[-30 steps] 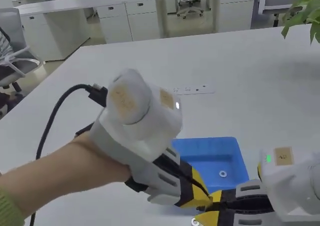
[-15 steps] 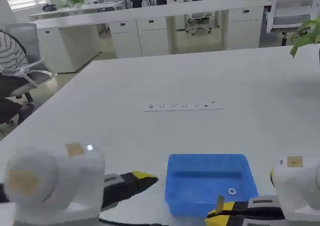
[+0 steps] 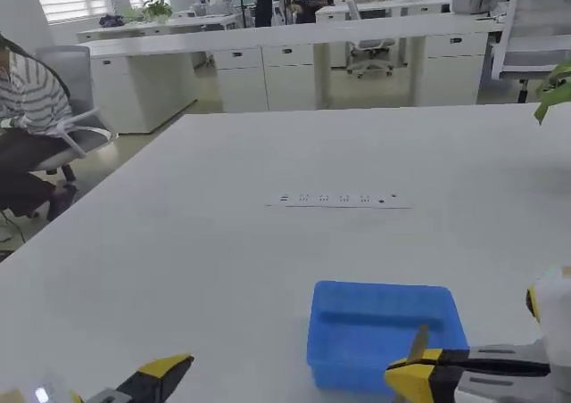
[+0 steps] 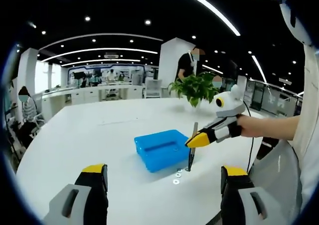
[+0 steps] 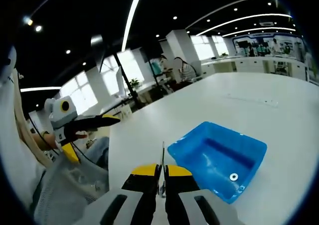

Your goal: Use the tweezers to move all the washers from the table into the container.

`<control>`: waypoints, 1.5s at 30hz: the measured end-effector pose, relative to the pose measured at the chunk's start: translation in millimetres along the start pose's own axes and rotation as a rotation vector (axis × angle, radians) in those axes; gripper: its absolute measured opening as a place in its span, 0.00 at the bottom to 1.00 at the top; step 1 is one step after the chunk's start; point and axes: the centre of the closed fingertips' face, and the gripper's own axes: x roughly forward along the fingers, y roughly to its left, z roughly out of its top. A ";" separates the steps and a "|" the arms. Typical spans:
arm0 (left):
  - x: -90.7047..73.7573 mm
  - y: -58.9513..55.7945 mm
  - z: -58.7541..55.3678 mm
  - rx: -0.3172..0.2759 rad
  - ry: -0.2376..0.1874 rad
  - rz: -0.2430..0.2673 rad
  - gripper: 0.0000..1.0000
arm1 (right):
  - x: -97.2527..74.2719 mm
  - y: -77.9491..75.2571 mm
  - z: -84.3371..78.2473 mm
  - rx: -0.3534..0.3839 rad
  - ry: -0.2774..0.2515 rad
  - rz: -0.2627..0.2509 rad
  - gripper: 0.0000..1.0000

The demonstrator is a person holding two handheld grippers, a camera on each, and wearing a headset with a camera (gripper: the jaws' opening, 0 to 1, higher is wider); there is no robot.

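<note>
The right gripper has its 2 yellow-tipped jaws pressed together on the tweezers, which stand up between them as a thin metal strip. In the left gripper view these tweezers point steeply down, and their tips are at the table, just beside the near corner of the blue container. At least 2 washers lie on the table close to the tips; I cannot tell whether the tips touch one of them. 1 washer lies already inside the container, so I judge that the step in hand is to pick the next one. To do it well, the tips should go on both sides of the rim of a single washer, or 1 tip through its hole, and the squeeze should be firm but slow, because such a thin flat piece can easily slip or jump away. Then the lift should go straight up and over the low wall, and the release should come only above the floor of the container. The left gripper has its jaws wide apart and holds nothing; it hangs above the table, well apart from the container.
</note>
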 end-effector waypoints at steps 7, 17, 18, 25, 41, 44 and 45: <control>2.4 7.8 -1.0 0.002 -0.028 0.050 0.98 | -12.2 1.0 21.5 -0.040 -0.020 -0.009 0.01; 3.0 12.4 -3.8 -0.037 -0.037 0.045 0.96 | -13.4 -23.3 53.1 -0.077 -0.070 -0.061 0.01; 2.8 12.9 -3.9 -0.038 -0.037 0.047 0.96 | -12.0 -27.6 54.4 -0.082 -0.067 -0.071 0.01; -0.3 18.3 -4.6 -0.023 -0.037 0.082 0.94 | -1.7 -56.3 49.9 -0.140 -0.013 -0.127 0.01; -0.8 22.2 -10.3 -0.023 -0.011 0.094 0.92 | 20.4 -91.3 33.9 -0.142 0.067 -0.136 0.01; -1.0 23.4 -11.2 -0.026 -0.007 0.099 0.92 | 22.5 -93.7 31.4 -0.141 0.075 -0.138 0.01; -1.2 23.8 -11.3 -0.028 -0.007 0.101 0.92 | 23.0 -95.0 29.5 -0.144 0.084 -0.139 0.01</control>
